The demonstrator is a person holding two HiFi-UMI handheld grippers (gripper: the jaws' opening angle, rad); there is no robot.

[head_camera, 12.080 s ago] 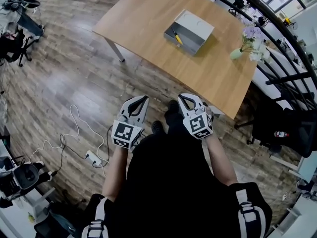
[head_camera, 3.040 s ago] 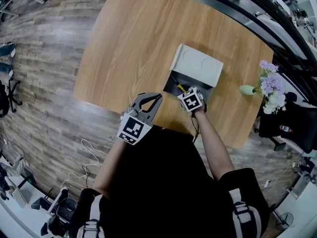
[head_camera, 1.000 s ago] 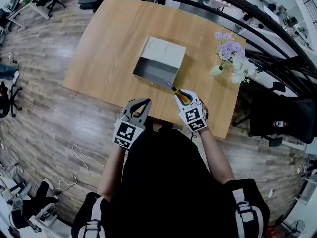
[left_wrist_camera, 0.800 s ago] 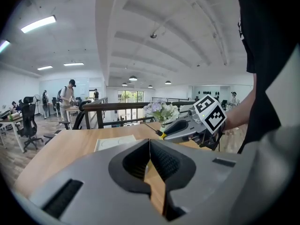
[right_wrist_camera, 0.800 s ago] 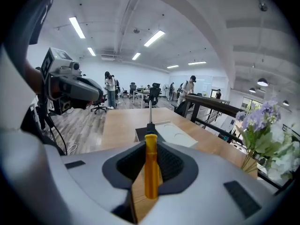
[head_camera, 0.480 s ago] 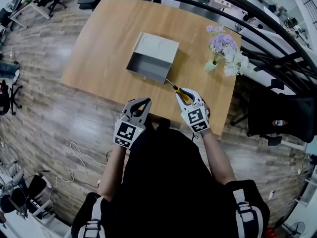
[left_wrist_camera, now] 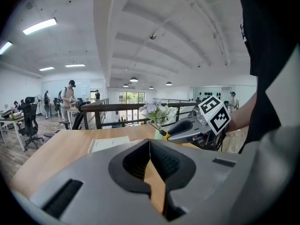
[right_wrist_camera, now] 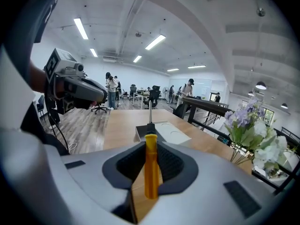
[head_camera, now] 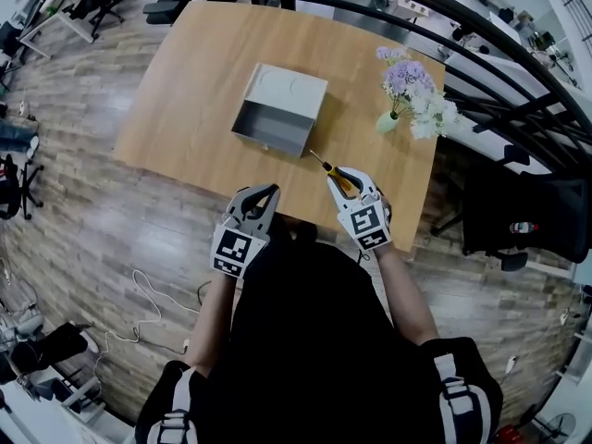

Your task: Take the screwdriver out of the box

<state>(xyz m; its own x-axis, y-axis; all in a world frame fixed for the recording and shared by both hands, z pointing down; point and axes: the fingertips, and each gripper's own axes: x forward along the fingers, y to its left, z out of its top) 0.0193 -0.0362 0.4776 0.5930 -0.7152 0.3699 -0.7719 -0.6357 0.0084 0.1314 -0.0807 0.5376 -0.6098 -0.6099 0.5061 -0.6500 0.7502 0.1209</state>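
Observation:
An open grey box [head_camera: 277,111] stands on the wooden table [head_camera: 194,81], its lid folded back and its inside showing nothing. My right gripper [head_camera: 344,176] is shut on the yellow-handled screwdriver [head_camera: 333,174], which it holds above the table's near edge, to the right of the box, with the metal tip toward the box. In the right gripper view the yellow handle [right_wrist_camera: 151,165] sits between the jaws and the box [right_wrist_camera: 161,131] lies beyond. My left gripper [head_camera: 267,191] is shut and empty, over the table's near edge. Its jaws touch at the tips in the left gripper view [left_wrist_camera: 150,146].
A vase of purple and white flowers [head_camera: 405,86] stands on the table's far right. A black railing [head_camera: 481,58] runs behind the table. Office chairs [head_camera: 518,220] stand to the right. Cables [head_camera: 153,294] lie on the wooden floor at the left.
The screwdriver, earlier lying in the box, is now out of it in my right gripper, drawn back toward me. In the last second both grippers have barely moved.

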